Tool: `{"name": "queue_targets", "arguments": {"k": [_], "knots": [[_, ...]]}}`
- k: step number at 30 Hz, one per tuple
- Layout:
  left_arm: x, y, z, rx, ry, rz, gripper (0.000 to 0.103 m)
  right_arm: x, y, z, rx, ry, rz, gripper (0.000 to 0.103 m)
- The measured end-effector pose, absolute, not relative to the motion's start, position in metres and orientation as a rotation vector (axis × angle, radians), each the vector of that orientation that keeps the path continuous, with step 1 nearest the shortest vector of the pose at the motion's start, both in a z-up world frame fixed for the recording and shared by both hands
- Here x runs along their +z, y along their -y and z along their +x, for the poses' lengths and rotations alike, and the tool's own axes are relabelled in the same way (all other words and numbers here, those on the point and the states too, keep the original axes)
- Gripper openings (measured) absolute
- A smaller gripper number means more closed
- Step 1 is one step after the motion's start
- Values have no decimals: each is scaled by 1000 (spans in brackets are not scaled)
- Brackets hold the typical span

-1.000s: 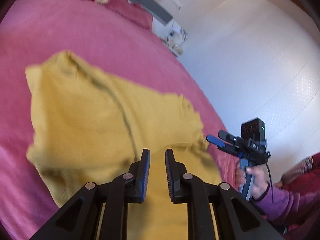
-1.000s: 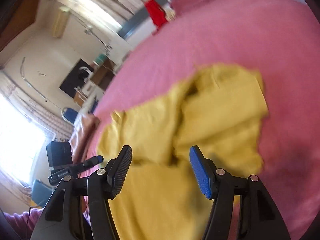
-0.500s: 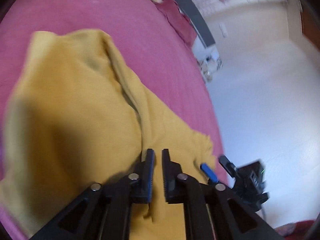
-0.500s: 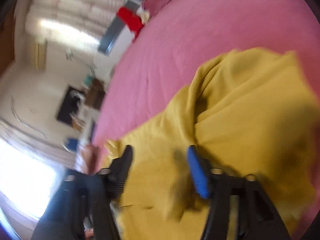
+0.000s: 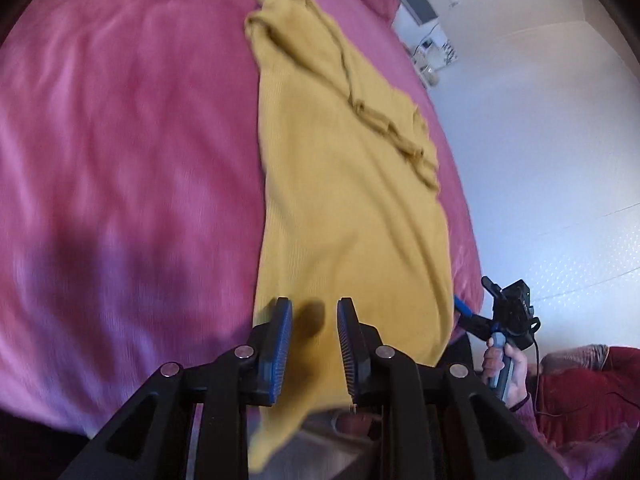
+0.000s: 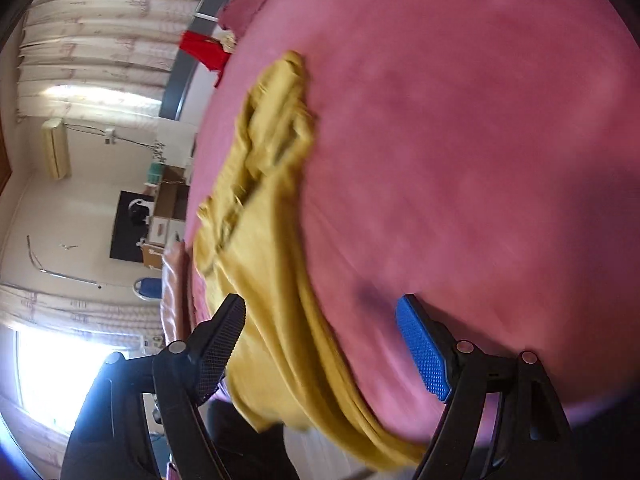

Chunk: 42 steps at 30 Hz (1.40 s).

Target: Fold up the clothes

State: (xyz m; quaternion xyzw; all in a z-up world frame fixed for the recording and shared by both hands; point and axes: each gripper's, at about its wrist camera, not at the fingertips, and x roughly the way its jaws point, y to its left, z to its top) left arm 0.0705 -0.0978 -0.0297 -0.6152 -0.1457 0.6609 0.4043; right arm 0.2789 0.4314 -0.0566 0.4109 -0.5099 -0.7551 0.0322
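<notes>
On the pink bed (image 5: 120, 160), the yellow garment (image 5: 344, 184) lay stretched out, its near hem drooping between the barely parted left gripper (image 5: 314, 336); the right gripper (image 6: 320, 344) was spreading, cloth between its jaws, unpinched.

Handheld two-finger grippers, black frames, blue pads.
Left gripper (image 5: 314, 344): black linkage arms, silver pivot screws, ribbed blue pads on the inner faces. Right gripper (image 6: 320, 344): same black frame and screws, one dimpled blue pad, one dark textured pad. From the left wrist camera: blue-and-grey handle, black camera block, thin black cable, purple sleeve (image 5: 524, 410).
</notes>
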Motion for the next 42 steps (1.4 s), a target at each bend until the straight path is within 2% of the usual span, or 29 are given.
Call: {"name": "queue_targets", "arguments": {"k": [4,6,8,10,13,16,21,24,26,27,29,31,36,37,38,39,41,42], "knots": [[-36,96,80,1602,421,-1627,24,-58,-415,289,-2309,1479,1337,78],[-42,96,77,1594,433,-1667,23,-56,-408,286,-2352,1347,1413,72],[-47,101,77,1575,449,-1675,24,-56,-399,283,-2384,1208,1488,59],[-48,101,79,1574,430,-1667,24,-62,-395,281,-2386,1146,1532,55],[-44,97,84,1594,364,-1651,24,-66,-393,278,-2388,1138,1535,55],[-35,90,88,1660,257,-1637,24,-62,-388,280,-2391,1052,1552,54],[4,97,102,1908,84,-1482,27,-62,-387,284,-2421,985,1573,54],[-9,93,99,1826,67,-1561,37,-66,-388,284,-2404,1000,1580,55],[-22,96,94,1757,95,-1640,49,-67,-392,287,-2390,998,1581,59],[-25,99,92,1732,122,-1651,51,-66,-390,286,-2382,987,1577,61],[-27,103,87,1691,180,-1647,63,-63,-379,277,-2369,963,1573,66],[-26,104,86,1661,200,-1631,68,-63,-381,276,-2340,936,1578,66],[-20,89,92,1646,20,-1595,72,-64,-380,272,-2274,836,1603,66],[-19,84,94,1643,-22,-1581,76,-63,-375,270,-2269,774,1619,66],[-19,80,95,1630,-51,-1569,85,-61,-370,268,-2263,712,1635,66],[-20,77,95,1612,-69,-1558,88,-60,-365,266,-2267,637,1650,65],[-21,71,96,1586,-85,-1549,103,-58,-355,264,-2272,500,1685,54],[-22,68,96,1579,-92,-1550,103,-58,-350,263,-2275,438,1704,49]]}}
